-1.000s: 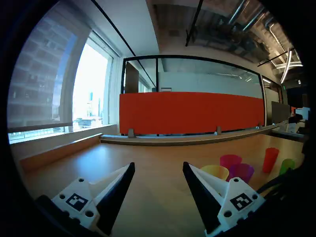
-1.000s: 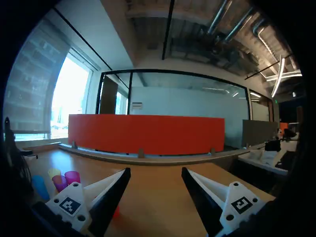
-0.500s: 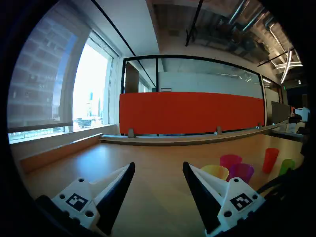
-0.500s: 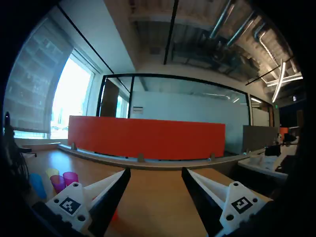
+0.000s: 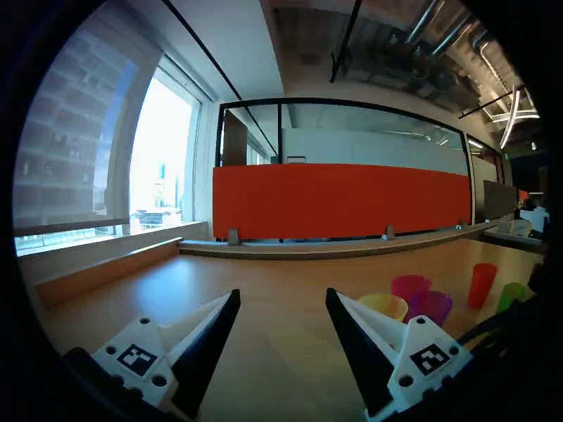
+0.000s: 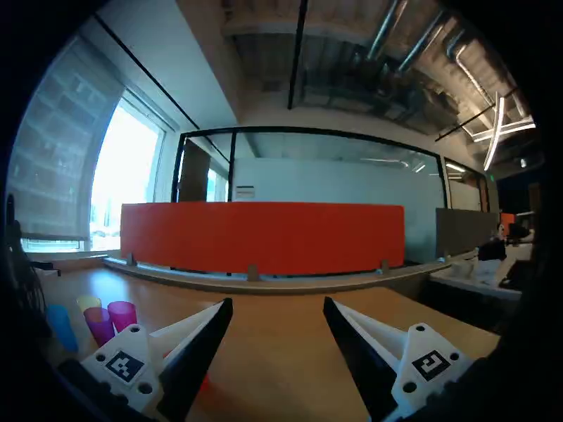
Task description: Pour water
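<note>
Several coloured plastic cups stand on the wooden table (image 5: 281, 267). In the left gripper view they are low on the right: a yellow cup (image 5: 383, 306), a pink cup (image 5: 411, 285), a purple cup (image 5: 431, 306), a red cup (image 5: 483, 285) and a green cup (image 5: 511, 294). My left gripper (image 5: 281, 294) is open and empty, left of the cups. In the right gripper view the pink cup (image 6: 122, 313), purple cup (image 6: 98, 325), yellow cup (image 6: 88, 302) and a blue cup (image 6: 62, 327) sit far left. A red cup (image 6: 204, 382) peeks from behind the left finger. My right gripper (image 6: 277, 302) is open and empty.
An orange partition (image 5: 338, 200) runs along the table's far edge. A raised wooden ledge (image 5: 105, 271) under the window borders the left side. Black cables (image 6: 21, 281) hang at the far left of the right gripper view. Other desks (image 6: 485, 281) lie to the right.
The right gripper tilted up slightly and came back, ending turned a little to the right, so the cups sit further left in its view. The left gripper has not moved.
</note>
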A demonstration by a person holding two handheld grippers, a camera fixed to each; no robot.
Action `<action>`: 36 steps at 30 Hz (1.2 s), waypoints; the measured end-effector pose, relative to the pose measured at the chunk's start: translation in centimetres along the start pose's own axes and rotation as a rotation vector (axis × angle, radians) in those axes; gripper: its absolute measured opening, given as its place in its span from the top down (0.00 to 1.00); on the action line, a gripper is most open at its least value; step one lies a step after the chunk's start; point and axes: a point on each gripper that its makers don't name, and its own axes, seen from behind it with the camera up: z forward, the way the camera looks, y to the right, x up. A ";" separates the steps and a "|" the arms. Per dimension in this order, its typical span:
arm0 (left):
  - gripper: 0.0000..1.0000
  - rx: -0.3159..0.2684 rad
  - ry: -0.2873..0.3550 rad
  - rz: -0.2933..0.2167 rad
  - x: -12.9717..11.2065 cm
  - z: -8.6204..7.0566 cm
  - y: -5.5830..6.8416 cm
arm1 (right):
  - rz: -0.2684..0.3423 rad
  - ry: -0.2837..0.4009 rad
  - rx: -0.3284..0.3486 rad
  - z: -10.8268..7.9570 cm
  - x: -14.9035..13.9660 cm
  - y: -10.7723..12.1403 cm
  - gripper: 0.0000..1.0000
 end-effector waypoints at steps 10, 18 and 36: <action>0.10 0.000 0.000 0.000 0.0 0.0 0.0 | -0.016 -0.005 0.007 0.7 -2.2 -0.8 0.00; 0.10 0.000 0.000 0.000 0.0 0.0 0.0 | 0.000 -0.027 0.017 1.3 -3.5 -1.4 0.00; 0.10 0.000 0.000 0.000 0.0 0.0 0.0 | 0.005 -0.076 -0.019 1.8 -5.5 0.0 0.00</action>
